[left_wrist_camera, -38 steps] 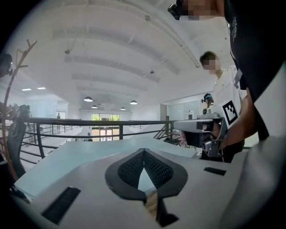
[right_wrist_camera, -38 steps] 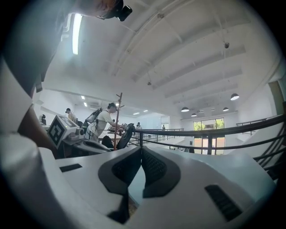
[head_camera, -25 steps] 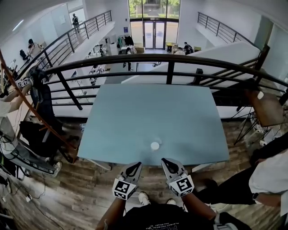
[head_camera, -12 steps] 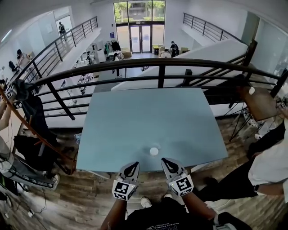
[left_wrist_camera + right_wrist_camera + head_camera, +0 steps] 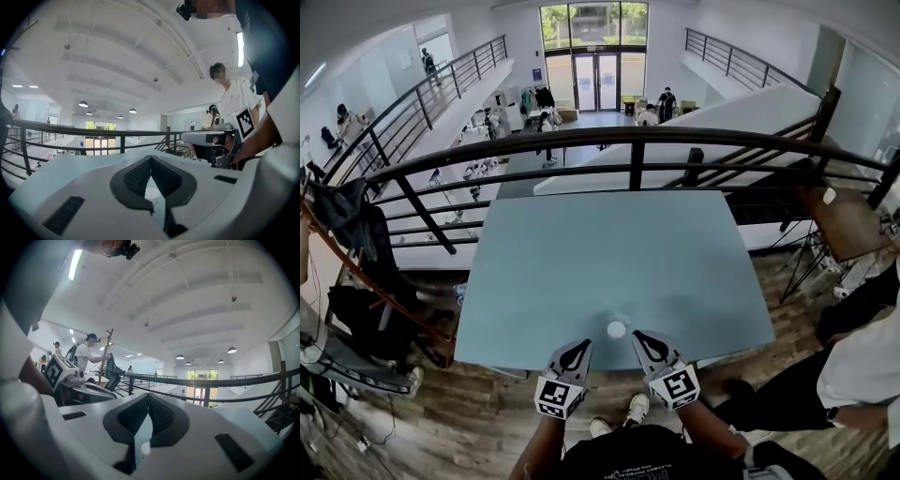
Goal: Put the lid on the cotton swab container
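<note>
Both tongs are clenched and empty. The left tongs [image 5: 577, 350] and the right tongs [image 5: 646, 341] hover side by side off the near edge of the bench [image 5: 581, 253], tips pointing level across it. The cotton swab container [image 5: 617, 329] — a small white round piece — sits on the bench close to that near edge, just beyond the two tips and between them. A fainter pale shape [image 5: 622, 319] lies right at its far side, and I cannot tell which of the two is lid and which is body.

Nothing is gripped, so the step in hand looks like the approach. To do it well, both tongs should open before they reach the pieces. One should take the body low to steady it, while the other pinches the lid by its rim and keeps it flat. The pieces look light and sit near the edge — a nudge from closed tips could tip them or push them away.
</note>
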A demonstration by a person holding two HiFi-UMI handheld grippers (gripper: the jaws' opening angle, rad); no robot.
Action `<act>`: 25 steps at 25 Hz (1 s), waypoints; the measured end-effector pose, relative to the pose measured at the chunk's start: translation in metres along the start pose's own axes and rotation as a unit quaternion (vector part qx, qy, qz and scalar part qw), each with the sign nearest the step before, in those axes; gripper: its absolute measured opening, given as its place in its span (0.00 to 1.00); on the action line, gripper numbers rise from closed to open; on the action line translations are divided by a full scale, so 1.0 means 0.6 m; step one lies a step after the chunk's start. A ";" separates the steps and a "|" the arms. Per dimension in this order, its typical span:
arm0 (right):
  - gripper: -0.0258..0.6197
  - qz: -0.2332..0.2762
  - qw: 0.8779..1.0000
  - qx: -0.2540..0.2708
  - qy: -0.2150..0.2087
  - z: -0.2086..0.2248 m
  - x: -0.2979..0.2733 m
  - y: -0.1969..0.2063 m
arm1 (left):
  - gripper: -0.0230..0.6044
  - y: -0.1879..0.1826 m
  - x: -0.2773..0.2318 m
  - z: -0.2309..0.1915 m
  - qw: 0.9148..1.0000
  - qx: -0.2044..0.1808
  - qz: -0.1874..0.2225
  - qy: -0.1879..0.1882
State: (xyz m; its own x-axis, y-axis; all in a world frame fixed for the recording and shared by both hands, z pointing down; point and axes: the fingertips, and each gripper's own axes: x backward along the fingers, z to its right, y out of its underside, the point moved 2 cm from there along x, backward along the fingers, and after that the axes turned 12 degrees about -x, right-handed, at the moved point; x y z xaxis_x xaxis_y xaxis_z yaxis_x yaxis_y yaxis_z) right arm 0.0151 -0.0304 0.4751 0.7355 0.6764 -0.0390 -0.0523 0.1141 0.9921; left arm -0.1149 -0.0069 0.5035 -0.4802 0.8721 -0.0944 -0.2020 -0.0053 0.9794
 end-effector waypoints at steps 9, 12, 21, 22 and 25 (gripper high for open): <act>0.07 -0.001 1.000 -0.001 -0.023 0.074 -0.030 -0.014 | 0.06 -0.011 -0.075 -0.001 1.000 0.003 -0.009 -0.010; 0.07 -0.001 1.000 0.004 -0.031 0.093 -0.042 -0.008 | 0.06 -0.005 -0.094 -0.003 1.000 0.005 -0.015 -0.015; 0.07 -0.003 0.999 0.002 -0.052 0.147 -0.088 -0.011 | 0.06 0.005 -0.153 -0.014 0.999 0.035 -0.015 -0.029; 0.07 -0.008 0.998 0.002 -0.061 0.152 -0.092 -0.005 | 0.06 0.007 -0.158 -0.013 0.999 0.035 -0.018 -0.032; 0.07 -0.023 0.996 -0.004 -0.080 0.160 -0.107 0.013 | 0.06 0.008 -0.165 -0.016 0.998 0.034 -0.025 -0.044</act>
State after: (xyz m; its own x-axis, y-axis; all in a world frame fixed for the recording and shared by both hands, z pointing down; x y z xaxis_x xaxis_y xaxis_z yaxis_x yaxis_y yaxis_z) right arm 0.0327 -0.1428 0.4968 0.8360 0.5450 -0.0641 -0.0214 0.1492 0.9886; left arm -0.0768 -0.0978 0.5161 -0.3941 0.9098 -0.1304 -0.1635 0.0702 0.9840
